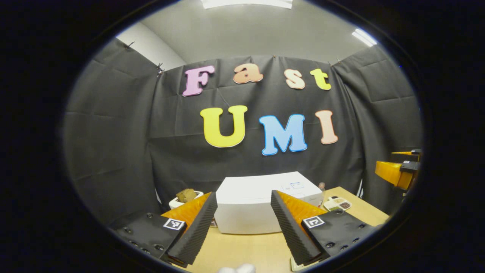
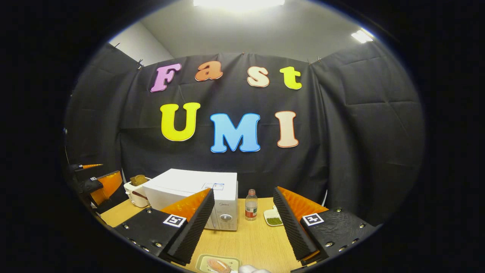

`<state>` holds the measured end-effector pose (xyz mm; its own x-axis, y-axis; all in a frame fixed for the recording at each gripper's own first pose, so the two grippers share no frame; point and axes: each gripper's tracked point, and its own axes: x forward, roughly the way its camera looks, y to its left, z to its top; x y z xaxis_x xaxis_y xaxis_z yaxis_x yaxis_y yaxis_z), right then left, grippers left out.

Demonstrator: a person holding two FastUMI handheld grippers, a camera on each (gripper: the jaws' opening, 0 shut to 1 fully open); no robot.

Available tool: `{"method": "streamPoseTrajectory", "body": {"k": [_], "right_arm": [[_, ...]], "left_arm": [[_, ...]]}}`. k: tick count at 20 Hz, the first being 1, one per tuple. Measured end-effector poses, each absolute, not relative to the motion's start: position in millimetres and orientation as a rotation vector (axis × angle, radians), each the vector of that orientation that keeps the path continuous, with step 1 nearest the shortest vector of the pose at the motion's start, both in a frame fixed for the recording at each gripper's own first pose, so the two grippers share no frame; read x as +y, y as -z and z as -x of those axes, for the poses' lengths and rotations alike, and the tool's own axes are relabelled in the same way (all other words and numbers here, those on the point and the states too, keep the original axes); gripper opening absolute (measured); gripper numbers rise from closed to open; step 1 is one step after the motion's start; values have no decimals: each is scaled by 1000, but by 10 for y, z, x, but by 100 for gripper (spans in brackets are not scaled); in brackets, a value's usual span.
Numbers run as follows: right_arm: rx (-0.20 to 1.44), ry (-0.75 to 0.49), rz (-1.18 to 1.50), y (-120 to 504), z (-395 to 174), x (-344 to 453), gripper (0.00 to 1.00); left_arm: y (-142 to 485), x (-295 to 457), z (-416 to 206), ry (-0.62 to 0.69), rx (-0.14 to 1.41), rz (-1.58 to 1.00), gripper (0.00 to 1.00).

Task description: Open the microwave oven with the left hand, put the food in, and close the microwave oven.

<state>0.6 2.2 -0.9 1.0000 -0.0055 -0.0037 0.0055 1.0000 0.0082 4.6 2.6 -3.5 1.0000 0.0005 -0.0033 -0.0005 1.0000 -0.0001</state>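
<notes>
Nothing has been touched yet, by the look of it: the task sits at its very start, with the door-opening step still ahead. Nearest in the right gripper view, a pale tray of food (image 2: 218, 263) lies flat on the wooden table (image 2: 257, 242), just below the right gripper (image 2: 242, 223), whose ribbed black pads on orange wedge fingers stand spread apart, grasping nothing. The left gripper (image 1: 242, 227) is likewise released, its fingers wide and empty, framing the microwave oven (image 1: 261, 204) beyond. That oven is a smooth white box, closed, standing toward the back of the table; its dial and control strip show on the front's right side in the right gripper view. The next move calls for the left gripper to reach the door's edge and pull it open. Farther off sit a small clear bottle (image 2: 251, 205), a divided dish of green grains (image 2: 273, 218), and a white toaster holding a brown slice (image 2: 137, 189).
</notes>
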Motion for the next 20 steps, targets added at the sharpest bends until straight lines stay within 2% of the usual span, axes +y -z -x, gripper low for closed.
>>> {"method": "streamPoseTrajectory", "body": {"k": [1, 2, 12, 16, 19, 20], "right_arm": [[3, 5, -7, 8, -17, 31, 95], [2, 6, -5, -3, -28, 34, 96], [4, 16, -7, -13, -63, 17, 95], [4, 34, -20, -63, -76, -79, 95], [22, 51, -43, -56, -110, -239, 95], [37, 60, -39, -36, -120, -309, 95]], "left_arm": [[24, 34, -44, -1, -2, -3, 95], [17, 34, -56, -3, -4, -4, 99], [156, -34, -204, 6, -12, -7, 98], [629, -497, -413, 66, 0, -5, 99], [1214, -1015, -693, 118, 49, -8, 100], [1411, -1197, -794, 135, 67, -1, 97]]}}
